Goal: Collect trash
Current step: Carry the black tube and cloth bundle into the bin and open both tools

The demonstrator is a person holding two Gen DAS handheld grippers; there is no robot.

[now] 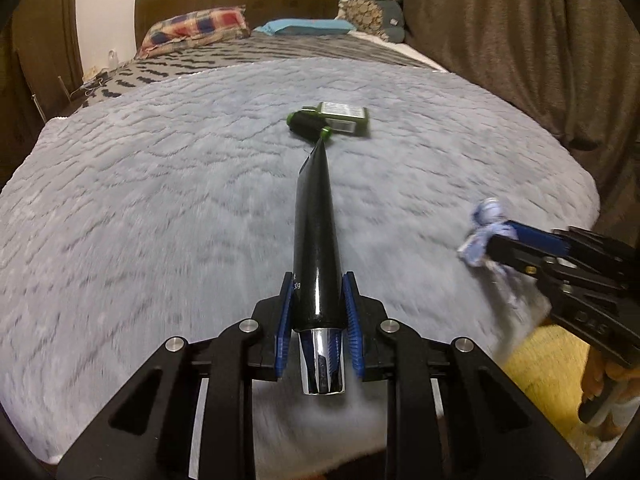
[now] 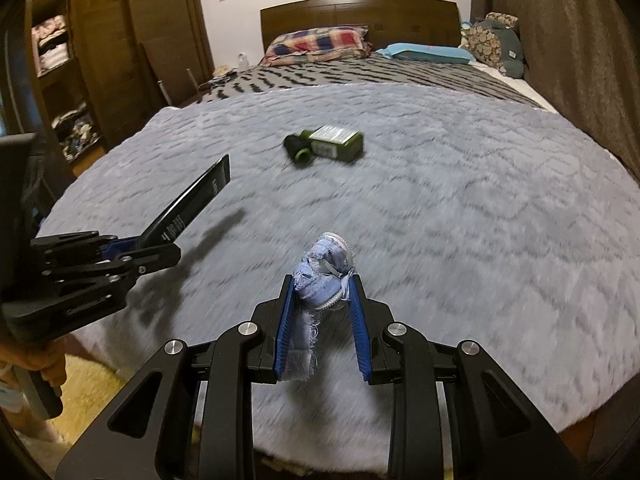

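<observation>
My left gripper (image 1: 319, 280) is shut on a black squeeze tube (image 1: 316, 220) just above its chrome cap (image 1: 322, 360). The tube's flat end points away over the bed. In the right wrist view that tube (image 2: 192, 200) sticks up from the left gripper (image 2: 160, 246) at the left. My right gripper (image 2: 321, 280) is shut on a crumpled pale blue scrap (image 2: 324, 264) with frayed edges. The scrap (image 1: 482, 224) also shows at the right of the left wrist view. Farther up the blanket lies a dark green labelled container (image 2: 332, 142) with a black, green-ringed piece at its left end.
A grey fluffy blanket (image 2: 480, 220) covers the near bed. Pillows (image 2: 320, 42) and a wooden headboard (image 2: 360, 12) stand at the far end. Brown curtains (image 1: 520, 40) hang on the right, and open wardrobe shelves (image 2: 60, 80) stand left. A yellow rug (image 1: 540, 368) lies on the floor below the bed's edge.
</observation>
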